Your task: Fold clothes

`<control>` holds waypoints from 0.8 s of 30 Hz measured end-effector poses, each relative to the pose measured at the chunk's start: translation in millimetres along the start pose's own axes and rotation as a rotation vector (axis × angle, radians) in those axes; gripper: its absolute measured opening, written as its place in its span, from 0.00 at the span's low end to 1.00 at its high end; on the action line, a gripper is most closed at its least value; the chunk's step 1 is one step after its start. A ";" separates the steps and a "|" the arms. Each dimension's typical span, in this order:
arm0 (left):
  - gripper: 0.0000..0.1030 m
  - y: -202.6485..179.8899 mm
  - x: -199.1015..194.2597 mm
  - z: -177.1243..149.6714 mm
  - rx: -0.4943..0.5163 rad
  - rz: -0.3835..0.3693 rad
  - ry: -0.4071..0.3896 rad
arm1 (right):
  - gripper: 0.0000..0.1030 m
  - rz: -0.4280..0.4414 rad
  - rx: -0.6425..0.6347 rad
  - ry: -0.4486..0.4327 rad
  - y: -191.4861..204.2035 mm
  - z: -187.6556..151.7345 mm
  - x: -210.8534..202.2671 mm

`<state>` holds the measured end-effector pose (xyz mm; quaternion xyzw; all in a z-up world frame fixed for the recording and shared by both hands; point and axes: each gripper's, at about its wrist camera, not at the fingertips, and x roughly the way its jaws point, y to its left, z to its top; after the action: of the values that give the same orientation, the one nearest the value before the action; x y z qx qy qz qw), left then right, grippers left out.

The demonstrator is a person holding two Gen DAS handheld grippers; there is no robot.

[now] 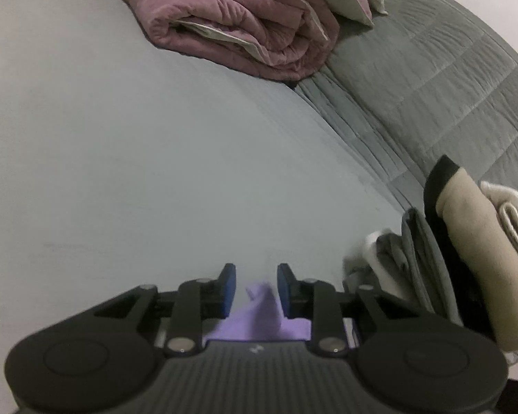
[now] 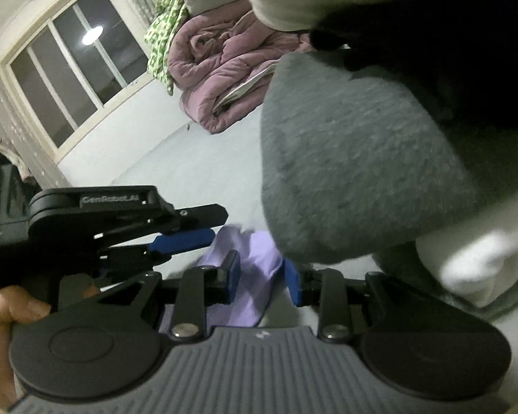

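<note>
You are at a release, by my reading: both tongs stand spread, pinching nothing. Left tongs (image 1: 256,288) straddle a raised peak of the lilac cloth (image 1: 264,314), which sits between the pads on the bed (image 1: 121,172), apart from both. Right tongs (image 2: 261,277) hover over the same cloth, its edge running toward 6 o'clock. Next, pick a fresh edge and fold toward 12 o'clock.

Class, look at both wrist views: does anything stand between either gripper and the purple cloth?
Nothing visible does. The purple cloth lies between the open fingers of the left gripper and right gripper; the grey garment hangs just beside it.
</note>
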<state>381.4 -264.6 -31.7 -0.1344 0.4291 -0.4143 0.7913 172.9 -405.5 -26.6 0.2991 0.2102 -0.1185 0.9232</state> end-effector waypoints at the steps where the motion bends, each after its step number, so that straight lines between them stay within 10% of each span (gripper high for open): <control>1: 0.24 -0.5 0.7 0.6 -0.001 0.000 0.003 | 0.29 -0.002 0.000 -0.001 -0.1 -0.1 0.3; 6: 0.24 -7.2 5.9 -1.3 0.024 0.024 0.026 | 0.23 -0.010 -0.001 -0.005 -0.4 -0.4 1.8; 10: 0.01 -19.4 12.3 -8.7 0.086 0.048 0.029 | 0.05 -0.015 -0.003 -0.008 -0.3 -0.9 2.7; 24: 0.01 -17.3 22.6 -25.7 0.124 0.048 -0.164 | 0.01 -0.238 -0.180 -0.059 18.5 -9.6 -4.4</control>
<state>358.2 -289.2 -50.0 -0.1084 0.3397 -0.4086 0.8402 172.3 -384.6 -22.3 0.1847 0.2265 -0.2166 0.9315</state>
